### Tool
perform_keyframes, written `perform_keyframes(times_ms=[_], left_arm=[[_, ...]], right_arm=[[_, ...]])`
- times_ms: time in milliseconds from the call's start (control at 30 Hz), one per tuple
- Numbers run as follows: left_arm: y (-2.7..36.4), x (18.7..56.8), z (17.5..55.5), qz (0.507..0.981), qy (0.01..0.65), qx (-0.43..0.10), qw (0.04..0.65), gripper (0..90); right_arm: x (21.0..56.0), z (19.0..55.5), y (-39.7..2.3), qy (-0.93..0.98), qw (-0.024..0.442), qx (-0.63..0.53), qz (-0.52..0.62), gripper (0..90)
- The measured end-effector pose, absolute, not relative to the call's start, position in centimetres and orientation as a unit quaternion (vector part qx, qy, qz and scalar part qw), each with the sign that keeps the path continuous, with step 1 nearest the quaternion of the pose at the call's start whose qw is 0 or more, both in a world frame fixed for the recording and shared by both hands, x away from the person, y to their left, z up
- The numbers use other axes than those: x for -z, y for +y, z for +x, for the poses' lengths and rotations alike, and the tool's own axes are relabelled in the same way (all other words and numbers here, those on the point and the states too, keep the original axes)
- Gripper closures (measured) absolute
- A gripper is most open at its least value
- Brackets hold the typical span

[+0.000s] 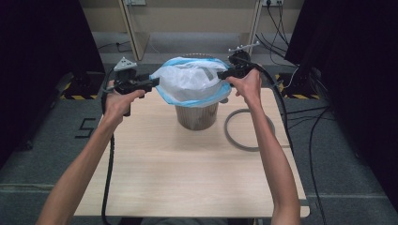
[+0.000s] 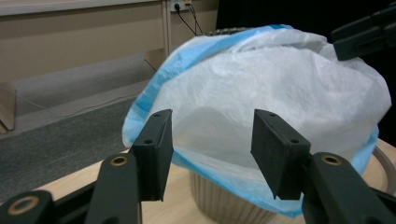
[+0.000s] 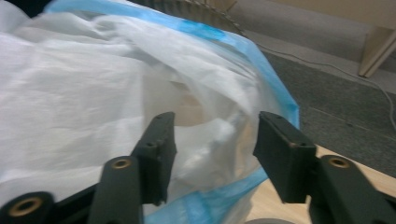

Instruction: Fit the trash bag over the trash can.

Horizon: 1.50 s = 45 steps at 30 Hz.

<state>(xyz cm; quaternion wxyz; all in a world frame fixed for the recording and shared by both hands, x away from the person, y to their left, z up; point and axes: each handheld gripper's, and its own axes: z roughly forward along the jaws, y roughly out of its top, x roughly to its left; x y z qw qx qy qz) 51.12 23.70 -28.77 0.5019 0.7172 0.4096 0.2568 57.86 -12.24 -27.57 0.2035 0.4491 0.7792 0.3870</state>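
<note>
A white plastic bag with a blue rim billows over a small brown ribbed bin at the table's far middle. My left gripper is at the bag's left edge. In the left gripper view it stands open, with the bag just beyond its jaws and the bin below. My right gripper is at the bag's right edge. In the right gripper view it is open too, and the bag bulges into the gap between its jaws.
A grey ring lies flat on the wooden table just right of the bin. Cables trail over the floor on the right, and black curtains close in both sides. The far table edge is close behind the bin.
</note>
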Motion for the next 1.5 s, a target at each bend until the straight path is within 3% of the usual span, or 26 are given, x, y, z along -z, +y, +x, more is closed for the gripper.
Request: perform_keyframes(times_ms=[167,300,333,500,800,967,1067,1233,1333,1500], left_arm=[[23.6,28.2,51.6,0.713,0.415,-0.262,0.500,46.5],[23.5,28.1,51.8,0.713,0.418,-0.264,0.498,46.4],[23.5,28.1,51.8,0.713,0.418,-0.264,0.497,46.4],[23.7,27.9,52.0,0.710,0.421,-0.266,0.499,46.4],[23.1,28.2,52.6,0.711,0.427,-0.265,0.493,46.2],[22.7,27.8,52.8,0.710,0.426,-0.267,0.493,45.8],[22.5,27.7,52.9,0.711,0.425,-0.268,0.492,44.8],[22.4,27.5,52.9,0.711,0.424,-0.268,0.492,44.5],[22.5,27.4,52.8,0.710,0.424,-0.268,0.494,44.3],[22.9,27.3,53.0,0.707,0.427,-0.270,0.495,44.1]], right_arm=[[28.1,60.3,-12.5,0.776,0.190,-0.403,0.447,71.7],[28.7,62.7,-12.2,0.779,0.195,-0.407,0.436,73.3],[28.7,63.2,-12.1,0.783,0.201,-0.405,0.427,71.6],[27.1,61.6,-11.8,0.777,0.224,-0.394,0.437,45.0],[26.3,55.4,-11.4,0.786,0.233,-0.395,0.415,38.9],[27.3,56.3,-11.8,0.787,0.225,-0.380,0.432,49.2],[27.8,57.7,-12.3,0.781,0.197,-0.400,0.437,61.1],[28.0,60.5,-12.7,0.776,0.209,-0.402,0.438,67.9],[28.0,62.3,-12.7,0.777,0.215,-0.402,0.434,66.9],[26.4,60.7,-12.0,0.762,0.232,-0.417,0.438,44.8]])
